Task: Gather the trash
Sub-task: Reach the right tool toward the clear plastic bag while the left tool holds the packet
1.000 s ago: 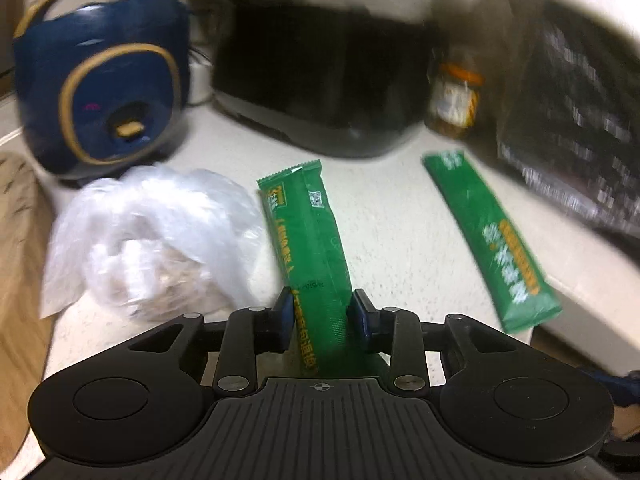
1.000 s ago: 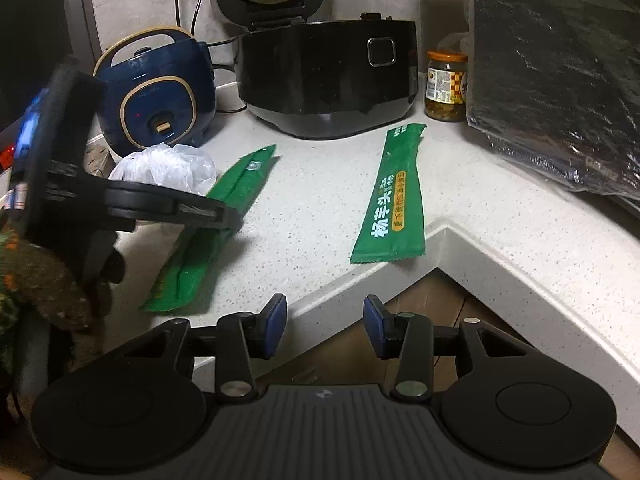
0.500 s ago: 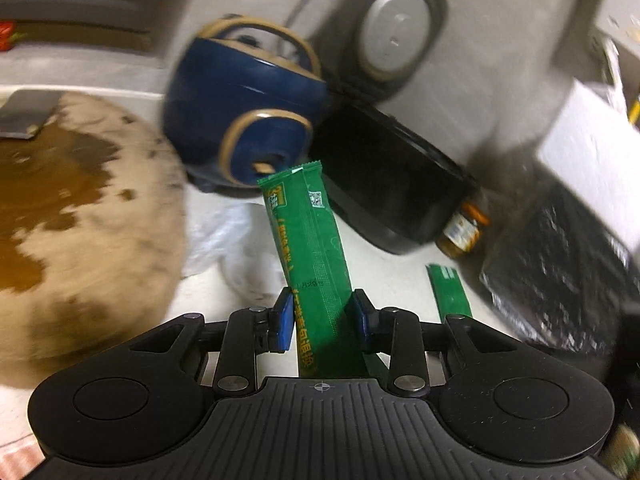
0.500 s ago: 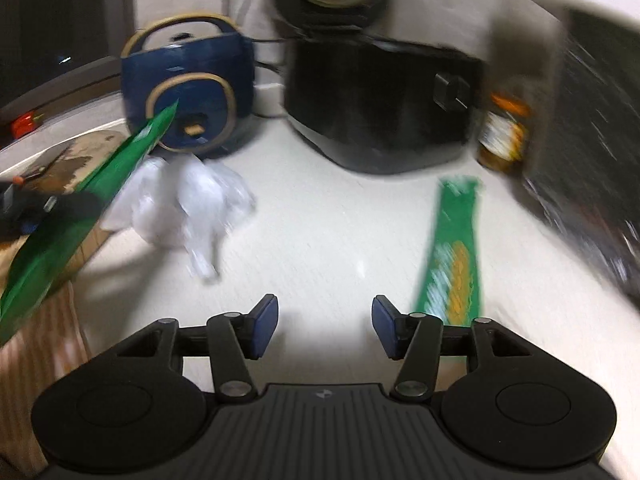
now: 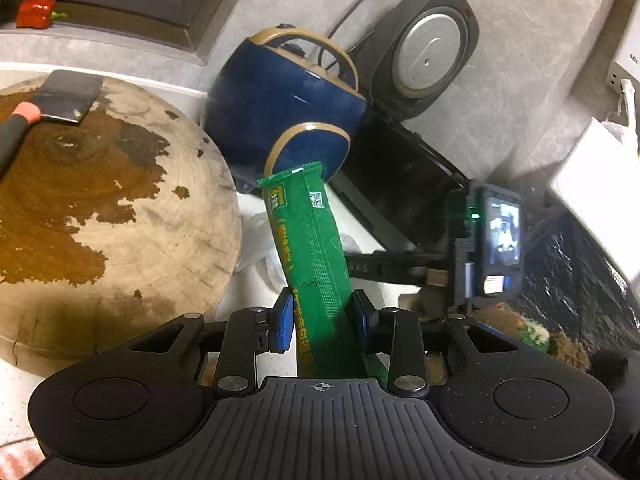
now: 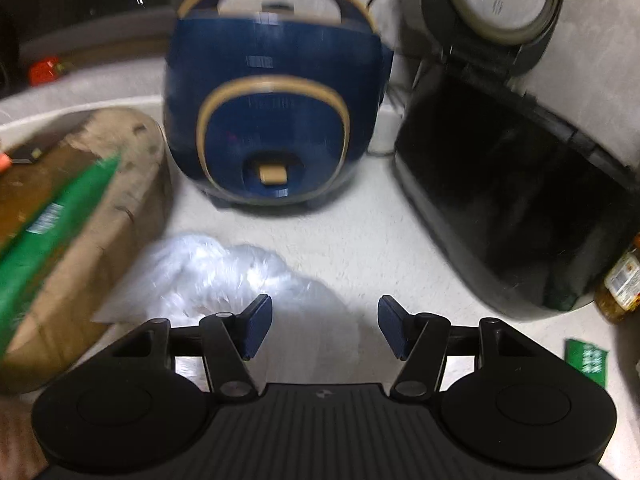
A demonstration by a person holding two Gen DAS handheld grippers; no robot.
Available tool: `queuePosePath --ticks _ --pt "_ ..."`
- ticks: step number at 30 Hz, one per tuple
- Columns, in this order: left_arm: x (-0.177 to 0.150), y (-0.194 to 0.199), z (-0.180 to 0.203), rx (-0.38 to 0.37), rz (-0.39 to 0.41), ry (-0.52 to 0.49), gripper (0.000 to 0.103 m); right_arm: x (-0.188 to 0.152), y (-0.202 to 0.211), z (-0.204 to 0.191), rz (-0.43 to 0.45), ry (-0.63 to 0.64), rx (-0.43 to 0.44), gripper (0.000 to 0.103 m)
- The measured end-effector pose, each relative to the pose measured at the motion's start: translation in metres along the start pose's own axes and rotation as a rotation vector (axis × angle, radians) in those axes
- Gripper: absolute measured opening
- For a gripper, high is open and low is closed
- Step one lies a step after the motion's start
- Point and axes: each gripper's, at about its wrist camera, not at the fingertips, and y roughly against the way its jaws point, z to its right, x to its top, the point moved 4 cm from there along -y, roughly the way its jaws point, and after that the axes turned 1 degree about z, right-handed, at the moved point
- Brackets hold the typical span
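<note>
Between the blue pads of the left tongs (image 5: 320, 322), in the left wrist view, a long green wrapper (image 5: 310, 248) is pinched near its lower part and stands up tilted a little to the left, lifted off the pale surface (image 5: 256, 292). To its left lies a round wooden chopping block (image 5: 112, 216) with a cleaver (image 5: 66, 96) resting on its far edge. Behind the wrapper sits a blue cooker (image 5: 288, 108) with a tan handle, and to its right a black cooker (image 5: 404, 176) with its lid raised. A crumpled clear plastic bag (image 5: 260, 248) shows partly behind the wrapper, on the surface beside the block. At right the other handheld device and a patterned sleeve reach in over a dark crinkled bag (image 5: 580, 276).

In the right wrist view, which is blurred, the right tongs (image 6: 325, 328) hold nothing; their jaws stand apart and have just been opening. They hover over the near edge of the clear plastic bag (image 6: 216, 280), which lies on the surface in front of the blue cooker (image 6: 272, 120). The held green wrapper (image 6: 48, 224) crosses the left edge above the chopping block (image 6: 104, 208). A second green wrapper (image 6: 586, 360) peeks in at lower right, near a jar (image 6: 622, 280) beside the black cooker (image 6: 512, 208).
</note>
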Motion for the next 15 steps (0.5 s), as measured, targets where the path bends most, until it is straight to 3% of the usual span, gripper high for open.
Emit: queuePosePath --ticks 3,5,6,10,15 --pt "-0.002 -0.003 0.000 -0.005 -0.005 0.004 0.035 -0.009 -0.007 0.003 -0.045 -0.040 0.022 0.054" --pt "-0.003 -0.007 0.001 -0.006 -0.014 0.005 0.035 -0.015 -0.001 0.004 -0.050 -0.055 0.075 0.021" --pt "-0.003 -0.011 0.003 -0.009 -0.021 0.002 0.035 -0.019 0.004 0.004 -0.052 -0.050 0.088 0.014" --pt "-0.005 -0.021 0.017 -0.037 -0.042 -0.019 0.035 -0.032 0.038 0.008 -0.005 -0.037 0.095 0.010" --pt "-0.011 -0.031 0.041 -0.094 -0.070 -0.064 0.035 -0.054 0.071 0.036 0.001 -0.148 0.105 0.009"
